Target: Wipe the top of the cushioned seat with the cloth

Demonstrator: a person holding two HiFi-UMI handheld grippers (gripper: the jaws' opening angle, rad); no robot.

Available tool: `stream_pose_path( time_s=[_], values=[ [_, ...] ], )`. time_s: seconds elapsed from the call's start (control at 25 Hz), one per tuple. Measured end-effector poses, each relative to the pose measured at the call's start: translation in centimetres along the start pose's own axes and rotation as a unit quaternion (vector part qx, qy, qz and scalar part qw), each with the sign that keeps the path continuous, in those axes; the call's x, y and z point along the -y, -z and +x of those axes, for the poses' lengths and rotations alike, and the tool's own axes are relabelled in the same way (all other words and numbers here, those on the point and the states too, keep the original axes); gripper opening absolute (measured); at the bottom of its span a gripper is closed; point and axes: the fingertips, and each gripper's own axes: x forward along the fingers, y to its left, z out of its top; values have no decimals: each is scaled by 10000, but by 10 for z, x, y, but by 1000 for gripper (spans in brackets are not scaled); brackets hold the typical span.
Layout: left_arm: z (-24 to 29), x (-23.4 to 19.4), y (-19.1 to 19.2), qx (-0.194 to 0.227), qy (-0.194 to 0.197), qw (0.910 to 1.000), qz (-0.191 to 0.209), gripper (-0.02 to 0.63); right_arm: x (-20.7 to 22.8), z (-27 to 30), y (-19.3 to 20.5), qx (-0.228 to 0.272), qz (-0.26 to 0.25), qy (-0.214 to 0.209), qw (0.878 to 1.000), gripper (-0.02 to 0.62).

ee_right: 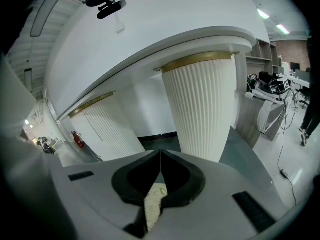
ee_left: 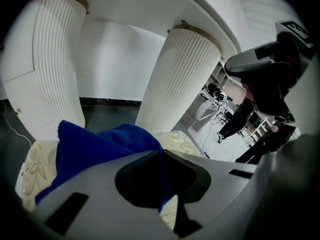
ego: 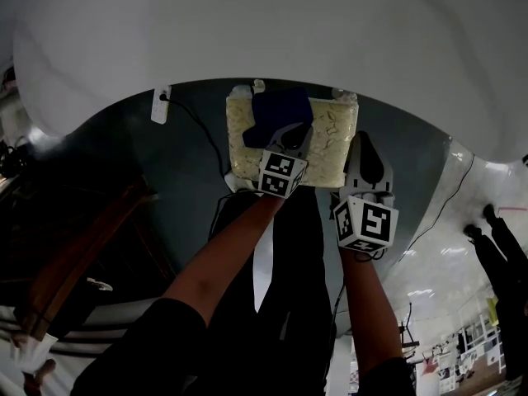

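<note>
A square cushioned seat with a cream leaf-patterned top stands under the edge of a big white table. A blue cloth lies bunched on its top toward the far side. My left gripper is over the seat and shut on the blue cloth, which spreads out in front of its jaws above the cream cushion. My right gripper hangs at the seat's right edge, shut with nothing held; a strip of cream cushion shows below its closed jaws.
The white table top overhangs the seat. Two white fluted columns stand just behind it. A white plug block with a black cord lies on the dark floor at left. A person stands at right.
</note>
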Motion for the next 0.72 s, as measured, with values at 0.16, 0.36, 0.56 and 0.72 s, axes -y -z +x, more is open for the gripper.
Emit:
stream_pose_path(
  time_s=[0.16,0.36,0.56,0.72],
  values=[
    [7,14,-1,-26,106,9999,-24,35,10,-5,-1,31,-1,37,10000,37],
    [15,27,0,-55,180,9998,34,35,21,-11,2,36,-5,115,9999,37],
    [18,33,-1,-90,232,9997,57,35,30,-17,3,19,53,212,9998,37],
    [25,45,-2,-139,375,9992,72,35,40,-20,2,36,86,277,9996,37]
  ],
)
